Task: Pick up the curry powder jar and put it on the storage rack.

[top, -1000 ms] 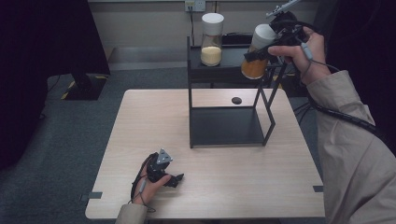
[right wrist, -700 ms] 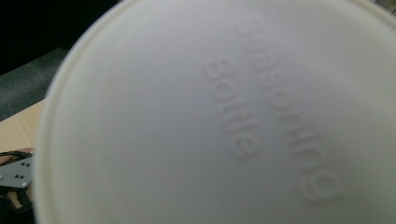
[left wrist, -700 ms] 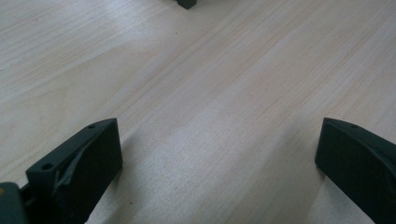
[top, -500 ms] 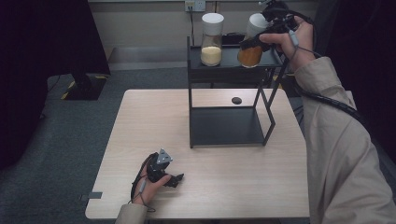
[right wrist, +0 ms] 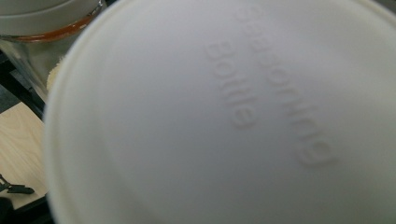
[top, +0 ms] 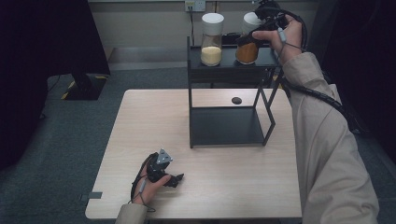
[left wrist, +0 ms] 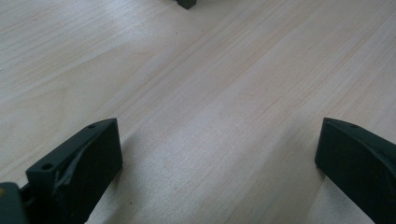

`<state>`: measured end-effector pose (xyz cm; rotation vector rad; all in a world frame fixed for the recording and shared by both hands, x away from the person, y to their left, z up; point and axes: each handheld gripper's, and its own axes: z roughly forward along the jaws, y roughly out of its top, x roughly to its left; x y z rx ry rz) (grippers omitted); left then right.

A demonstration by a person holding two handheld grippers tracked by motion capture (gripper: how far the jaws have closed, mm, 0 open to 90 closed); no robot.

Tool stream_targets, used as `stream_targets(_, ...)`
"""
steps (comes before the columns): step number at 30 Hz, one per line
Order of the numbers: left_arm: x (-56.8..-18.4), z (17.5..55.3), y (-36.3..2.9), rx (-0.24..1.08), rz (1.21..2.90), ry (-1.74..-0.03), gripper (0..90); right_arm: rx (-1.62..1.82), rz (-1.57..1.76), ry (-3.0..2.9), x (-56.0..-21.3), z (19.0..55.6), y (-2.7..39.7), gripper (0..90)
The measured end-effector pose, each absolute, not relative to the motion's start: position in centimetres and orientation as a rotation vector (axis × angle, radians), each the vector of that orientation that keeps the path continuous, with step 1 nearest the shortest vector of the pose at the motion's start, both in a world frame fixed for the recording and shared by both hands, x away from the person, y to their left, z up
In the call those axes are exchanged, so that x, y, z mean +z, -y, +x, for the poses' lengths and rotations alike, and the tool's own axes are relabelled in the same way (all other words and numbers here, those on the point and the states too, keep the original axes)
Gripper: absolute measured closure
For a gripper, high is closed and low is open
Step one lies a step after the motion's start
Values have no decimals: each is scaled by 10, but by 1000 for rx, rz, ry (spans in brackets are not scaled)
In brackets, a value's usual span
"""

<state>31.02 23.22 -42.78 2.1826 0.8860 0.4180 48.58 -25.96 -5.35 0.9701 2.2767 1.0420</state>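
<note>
Seasoning bottle (top: 246, 46) with orange-brown powder, standing at the right of the black rack's top shelf (top: 229, 56) beside a second bottle of pale yellow grains (top: 211, 39): a clear, rigid, smooth-walled jar under a white cap (right wrist: 224, 116), judged moderately light but slippery and breakable, so best gripped across the body just below the cap and kept upright. The right gripper (top: 261, 25) has its jaws closed on this bottle's upper part, the bottle at or just above the shelf. The left gripper (top: 163, 170) rests on the wooden table (left wrist: 210, 93), jaws wide apart and holding nothing.
</note>
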Motion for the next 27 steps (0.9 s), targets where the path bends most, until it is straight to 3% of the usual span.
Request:
stream_targets(18, -428, 310, -232, 417, 2183, -885, 0, 1156, 994, -2185, -76, 480, 270, 311)
stream_targets(27, -428, 310, -233, 416, 2182, -885, 0, 1140, 1017, -2148, -73, 465, 268, 76)
